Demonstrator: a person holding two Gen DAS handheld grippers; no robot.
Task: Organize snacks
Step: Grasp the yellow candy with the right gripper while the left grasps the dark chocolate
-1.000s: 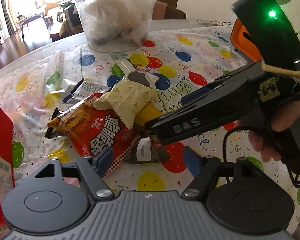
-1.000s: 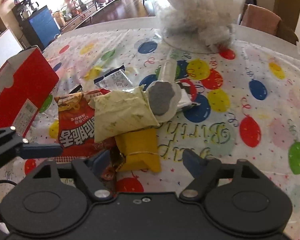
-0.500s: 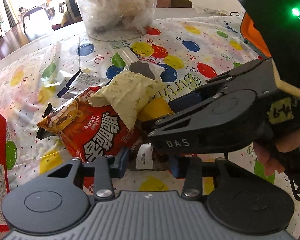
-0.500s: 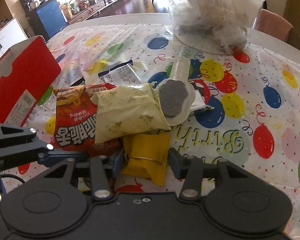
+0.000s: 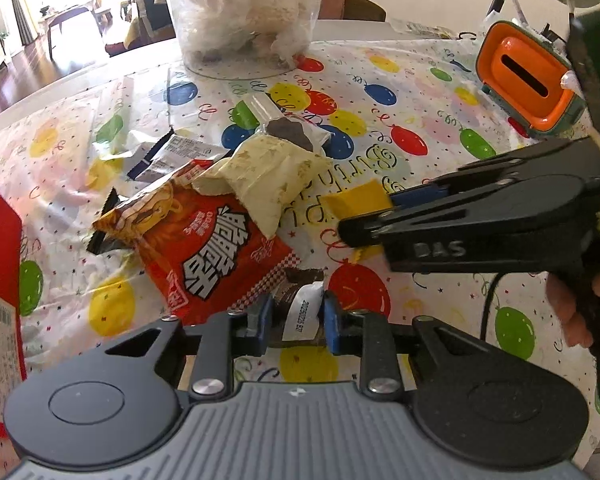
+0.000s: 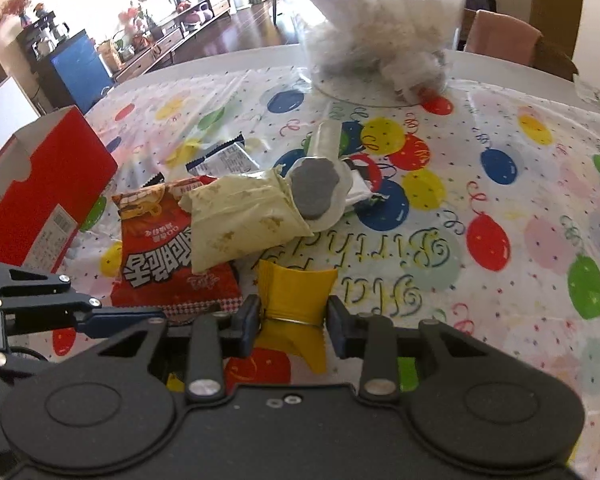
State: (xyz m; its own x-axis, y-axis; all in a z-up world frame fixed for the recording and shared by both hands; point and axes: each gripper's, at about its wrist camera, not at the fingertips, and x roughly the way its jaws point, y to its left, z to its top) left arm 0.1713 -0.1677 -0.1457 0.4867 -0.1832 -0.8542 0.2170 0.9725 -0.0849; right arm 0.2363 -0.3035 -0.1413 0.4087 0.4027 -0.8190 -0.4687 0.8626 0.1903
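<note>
A: So, what is each claw doing?

B: The left gripper (image 5: 294, 320) is clenched on a small dark brown packet (image 5: 298, 300) with a white label, at the near edge of the snack pile. The right gripper (image 6: 293, 322) is clenched on a glossy yellow packet (image 6: 296, 292), pinched at its middle so that it crumples between the blue pads.

A: Where are the other snacks?

B: On a thin plastic tablecloth (image 5: 380, 92) printed with bright balloons. A crinkly red noodle bag (image 5: 204, 248) lies flat, touching the brown packet. A soft pale yellow pouch (image 5: 268, 176) overlaps the red bag's top edge. Beyond it lies a clear wrapper holding a round grey cookie (image 6: 314, 192), and a white packet with black edges (image 5: 172, 156) lies to the left.

A: Anything in the way?

B: The red bag crowds the left fingers (image 5: 260, 320). In the left view, the right gripper reaches in from the right side, with the yellow packet at its tip. A red cardboard box (image 6: 48, 188) stands open at the left edge. A clear plastic tub (image 5: 244, 16) stuffed with white wrappings stands at the far side, and an orange gadget (image 5: 528, 76) with a slot sits far right.
</note>
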